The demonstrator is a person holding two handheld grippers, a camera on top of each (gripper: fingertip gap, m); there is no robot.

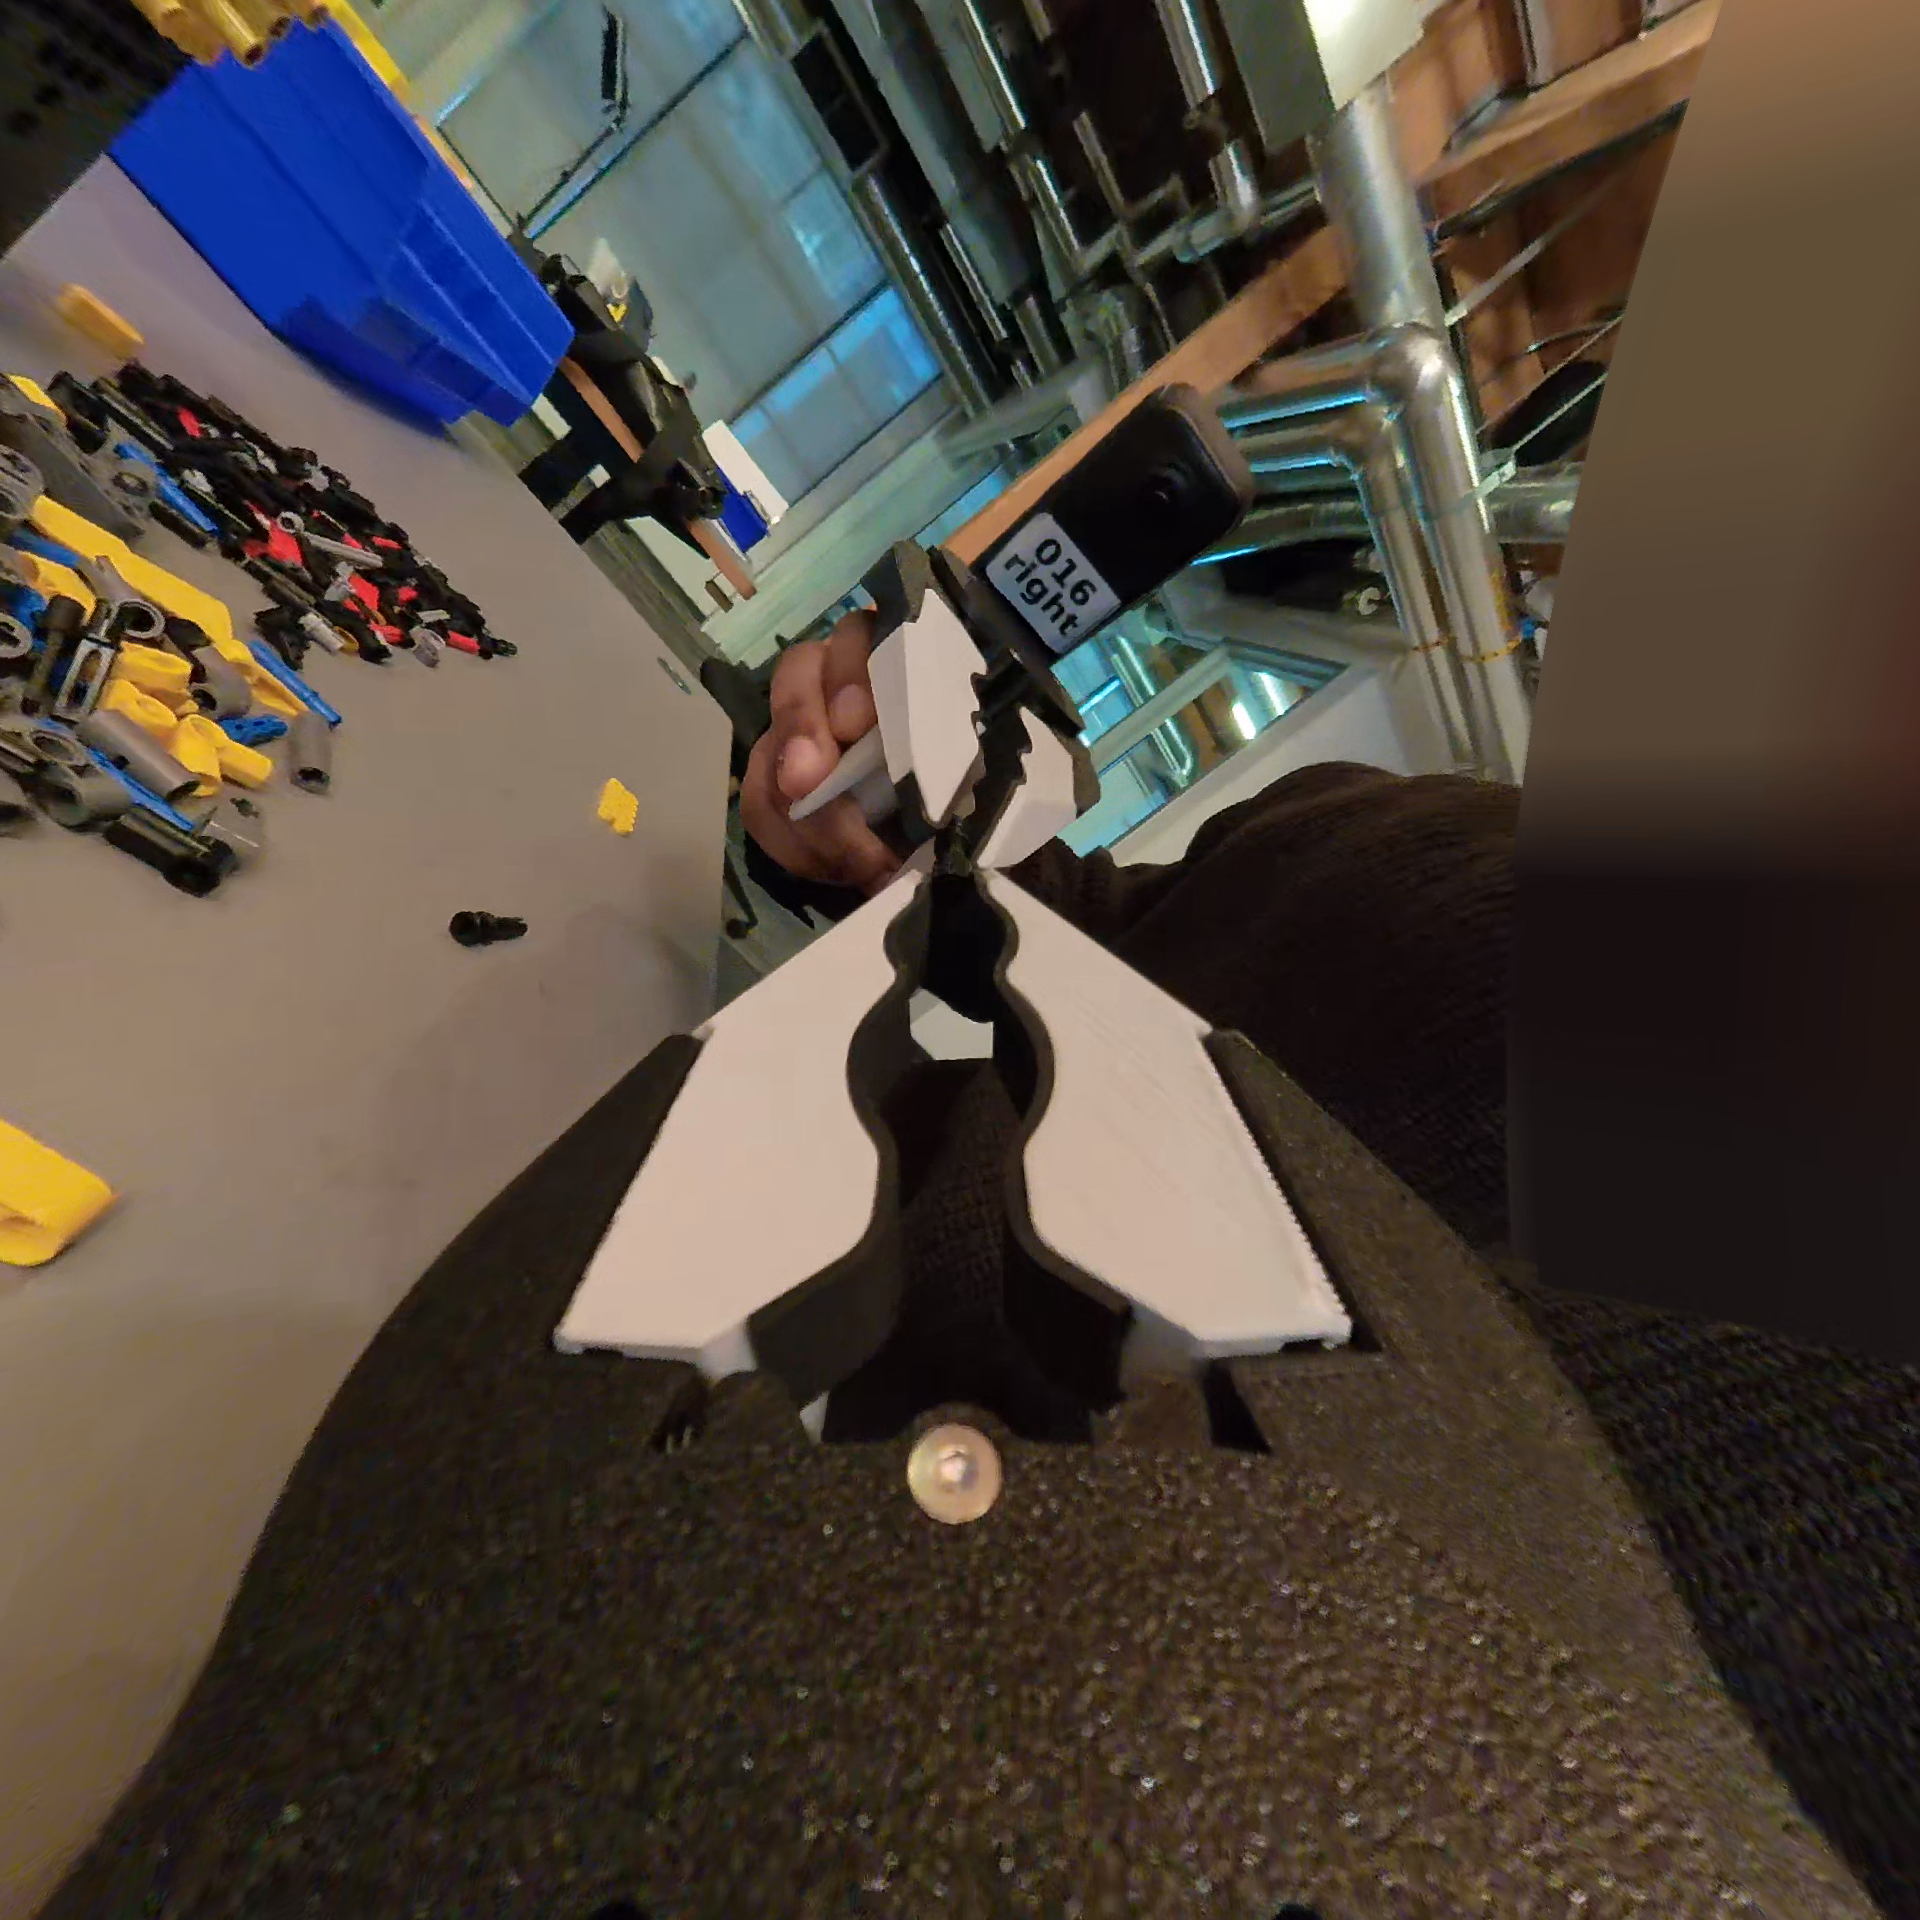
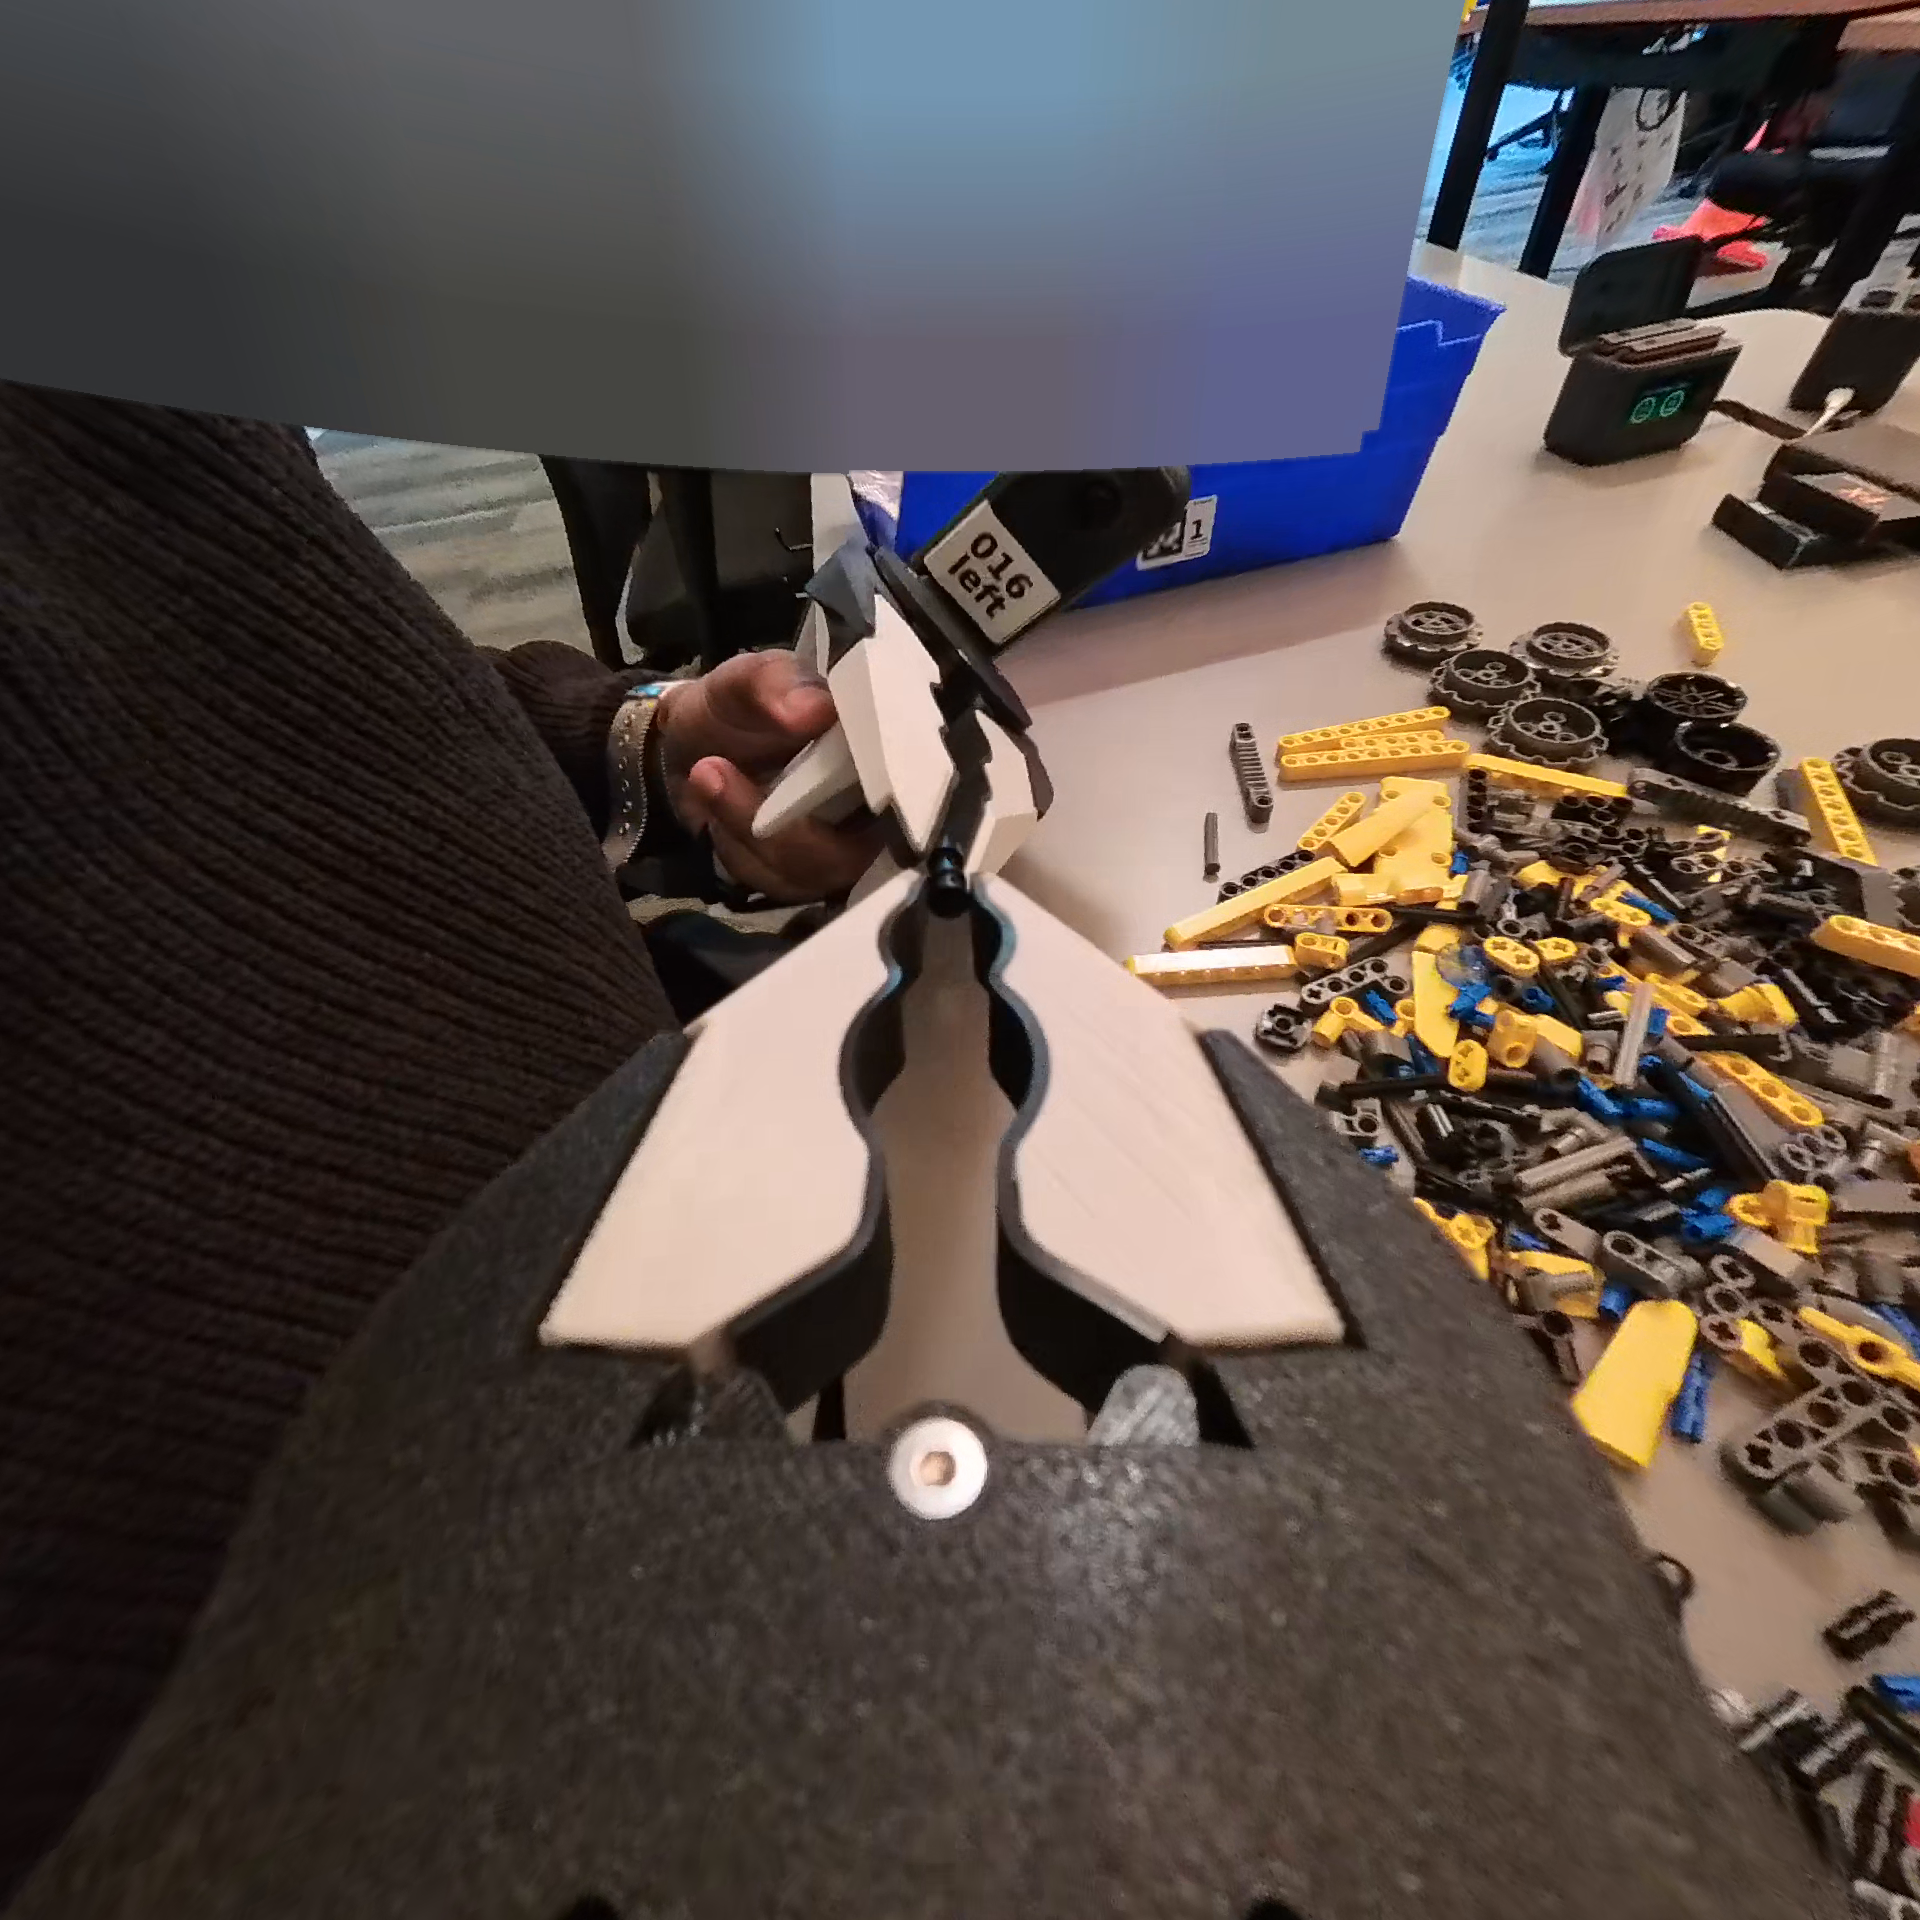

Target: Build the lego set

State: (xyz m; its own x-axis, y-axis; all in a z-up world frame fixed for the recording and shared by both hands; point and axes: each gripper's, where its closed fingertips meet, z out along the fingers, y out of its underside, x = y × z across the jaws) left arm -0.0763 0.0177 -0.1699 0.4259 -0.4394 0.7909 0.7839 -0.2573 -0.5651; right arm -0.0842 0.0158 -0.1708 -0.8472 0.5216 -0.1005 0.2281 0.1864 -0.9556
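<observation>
Both claws meet tip to tip in the air, off the near edge of the tabletop point(image 2: 1455, 540). The right claw point(image 2: 948, 896) is clamped on a small black pin point(image 2: 945, 883) — the left claw point(image 1: 951, 868) looks closed on the same pin's other end. Loose building pieces point(image 2: 1621, 1029) sprawl right. Far off, a blue bin point(image 2: 1340, 488) — contents hidden.

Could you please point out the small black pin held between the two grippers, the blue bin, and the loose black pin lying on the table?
held black pin point(image 2: 945, 868), right wrist view, its ridged middle.
blue bin point(image 1: 343, 223), left wrist view, its side wall.
loose black pin point(image 1: 486, 927), left wrist view, its middle.
</observation>
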